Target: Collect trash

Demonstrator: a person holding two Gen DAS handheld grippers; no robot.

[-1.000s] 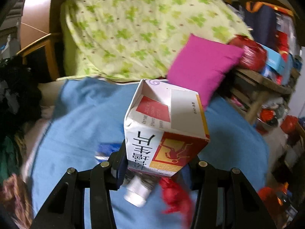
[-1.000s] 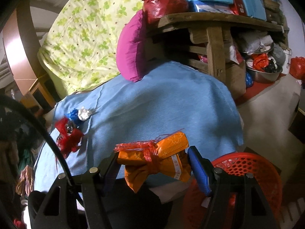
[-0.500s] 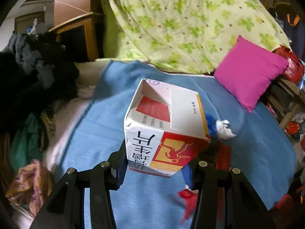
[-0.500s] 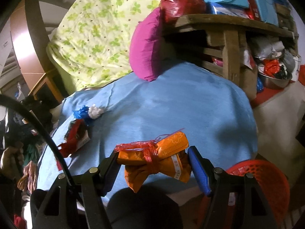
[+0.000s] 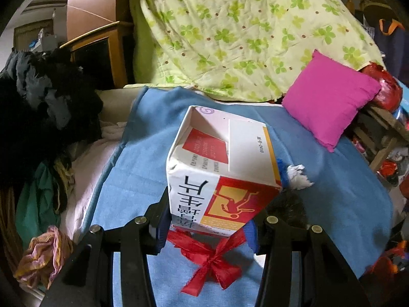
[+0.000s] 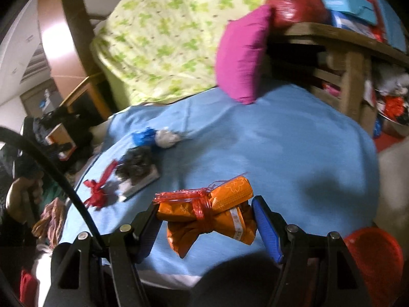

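Both claws are closed on trash above a bed spread with a blue blanket (image 5: 143, 168). Left claw (image 5: 207, 226) clamps a white, red and yellow carton (image 5: 222, 179) between its pads, the carton's open end pointing away toward a pink cushion (image 5: 329, 99) at the blanket's far right corner. Right claw (image 6: 207, 220) grips an orange wrapped bundle (image 6: 212, 217) tied with red string, held over the blanket's near edge.

On the blanket lie more scraps: a red ribbon bow (image 5: 209, 261) just below the carton, and beyond it a blue and white crumpled wad (image 6: 158, 136) beside a dark tuft on a small flat card (image 6: 138, 171). A red basket (image 6: 373, 261) sits off the blanket's near right corner. Behind the blanket is a green clover-print quilt (image 5: 230, 33).
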